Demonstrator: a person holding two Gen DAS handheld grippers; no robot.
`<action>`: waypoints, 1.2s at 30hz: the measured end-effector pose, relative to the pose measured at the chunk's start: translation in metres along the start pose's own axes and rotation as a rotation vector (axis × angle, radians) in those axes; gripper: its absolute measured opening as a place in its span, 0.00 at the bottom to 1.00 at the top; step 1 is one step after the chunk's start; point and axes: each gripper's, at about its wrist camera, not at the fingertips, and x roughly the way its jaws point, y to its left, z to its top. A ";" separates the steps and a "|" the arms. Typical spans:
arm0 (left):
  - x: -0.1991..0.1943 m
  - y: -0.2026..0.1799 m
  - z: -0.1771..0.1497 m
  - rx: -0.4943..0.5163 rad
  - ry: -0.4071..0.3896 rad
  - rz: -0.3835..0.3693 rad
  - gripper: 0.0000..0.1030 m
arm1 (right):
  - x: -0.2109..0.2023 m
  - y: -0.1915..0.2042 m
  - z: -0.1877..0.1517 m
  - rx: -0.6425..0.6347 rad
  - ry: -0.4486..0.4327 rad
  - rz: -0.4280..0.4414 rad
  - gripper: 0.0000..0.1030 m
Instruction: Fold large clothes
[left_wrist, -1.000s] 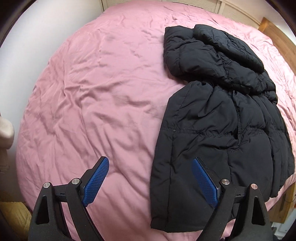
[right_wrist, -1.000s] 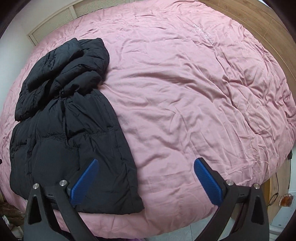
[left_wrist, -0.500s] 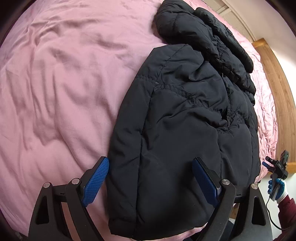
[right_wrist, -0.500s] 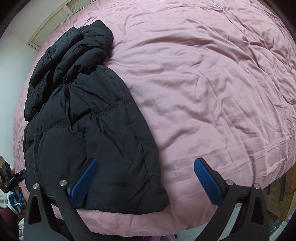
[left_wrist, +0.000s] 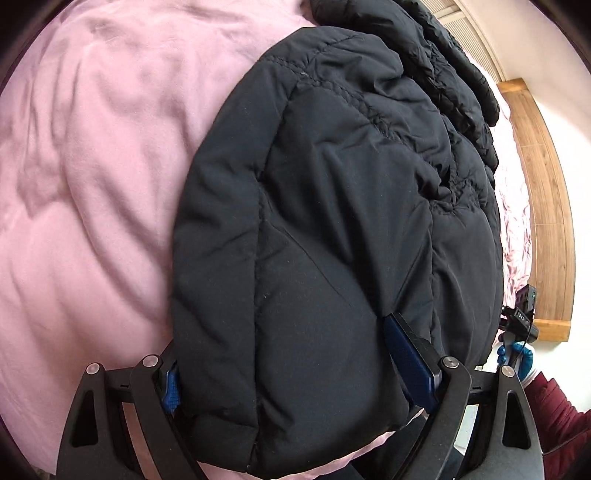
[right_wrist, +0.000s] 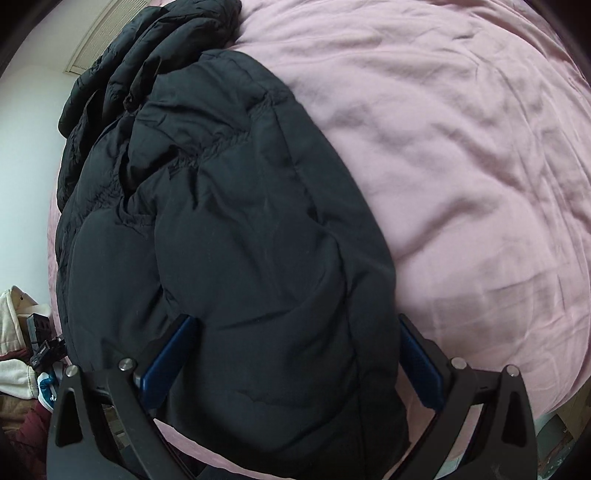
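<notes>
Both grippers, left gripper (left_wrist: 295, 373) and right gripper (right_wrist: 291, 360), are standing wide open, gripping nothing, straddling the jacket's (left_wrist: 351, 221) hem at lower frame; its length is running toward the top.

A rumpled pink duvet (left_wrist: 92, 184) covers the bed below me; a wooden bed frame (left_wrist: 546, 206) edges it, a slatted vent (right_wrist: 99, 35) sits in the white wall, cream cloth (right_wrist: 14, 332) lies piled nearby

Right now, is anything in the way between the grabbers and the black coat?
No, nothing visible. The black coat lies bare on the pink bedcover, and both the left gripper and right gripper already straddle its near hem, open.
</notes>
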 end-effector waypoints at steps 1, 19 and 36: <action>0.001 -0.002 0.000 -0.001 -0.002 -0.004 0.87 | 0.002 0.003 -0.001 -0.008 0.006 0.001 1.00; -0.011 -0.035 0.000 -0.025 -0.012 -0.113 0.16 | -0.016 0.023 -0.013 -0.036 0.044 0.132 0.20; -0.106 -0.091 0.048 0.022 -0.220 -0.188 0.11 | -0.147 0.067 0.035 -0.044 -0.215 0.110 0.14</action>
